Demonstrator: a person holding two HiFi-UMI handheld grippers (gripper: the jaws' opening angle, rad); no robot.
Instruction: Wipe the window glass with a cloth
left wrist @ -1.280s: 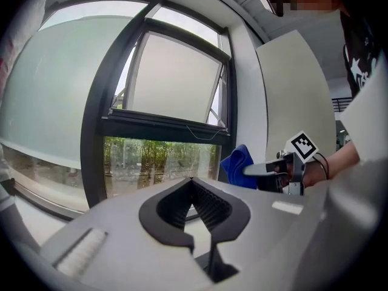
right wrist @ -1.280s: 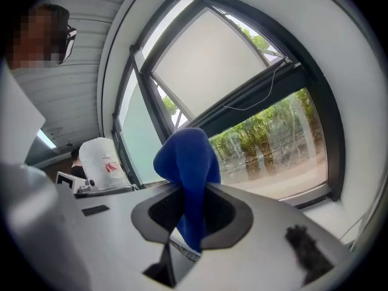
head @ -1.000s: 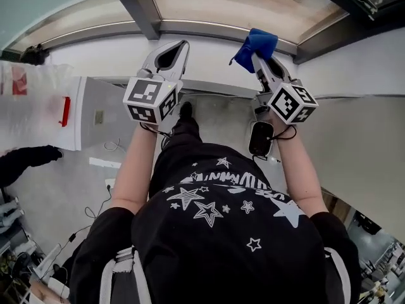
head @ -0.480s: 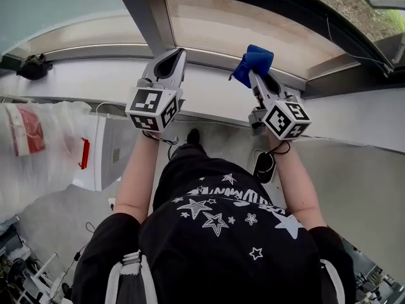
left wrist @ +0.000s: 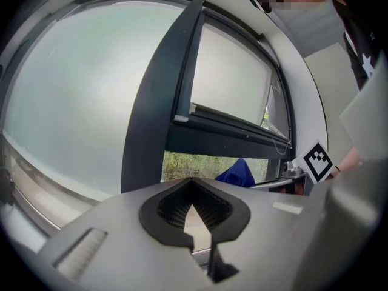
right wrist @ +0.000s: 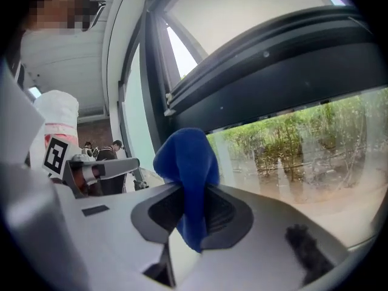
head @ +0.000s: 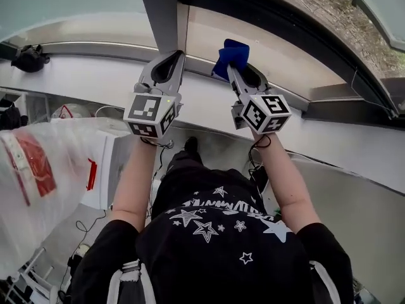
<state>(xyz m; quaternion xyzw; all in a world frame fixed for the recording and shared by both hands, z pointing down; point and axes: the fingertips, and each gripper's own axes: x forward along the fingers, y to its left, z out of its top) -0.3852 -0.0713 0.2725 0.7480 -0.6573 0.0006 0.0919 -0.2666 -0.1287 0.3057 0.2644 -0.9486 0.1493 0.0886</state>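
Daylight comes through a big pane of window glass (head: 278, 43) set in a dark grey metal frame (head: 158, 11), with a long white sill (head: 88, 75) running beneath it. Through the pane, in the right gripper view, green bushes and pale ground show outside (right wrist: 303, 150).

A person in a black shirt printed with white stars (head: 215, 233) stands facing the window, both bare forearms raised. Seen from the head view, the left tool (head: 172, 59) sits at about 11 o'clock, just below the upright of the frame. Its own view shows the jaws brought together at their tips with nothing between them (left wrist: 193, 190).

The right tool (head: 233, 68) is at about 12 o'clock, just beside the left one, level with it. Its jaws are clamped on a crumpled blue cloth (head: 229, 54), which bunches up past the tips and hangs down a little between the ribbed pads (right wrist: 185, 162). The cloth sits up by the lower edge of the pane, right of the upright; I cannot tell whether it touches the glass. From the left tool's side it shows at 3 o'clock as a blue peak (left wrist: 237, 173).

Off at 8 o'clock hangs a white plastic bag with red print (head: 38, 170), and a small black object (head: 28, 57) rests on the sill at 10 o'clock.
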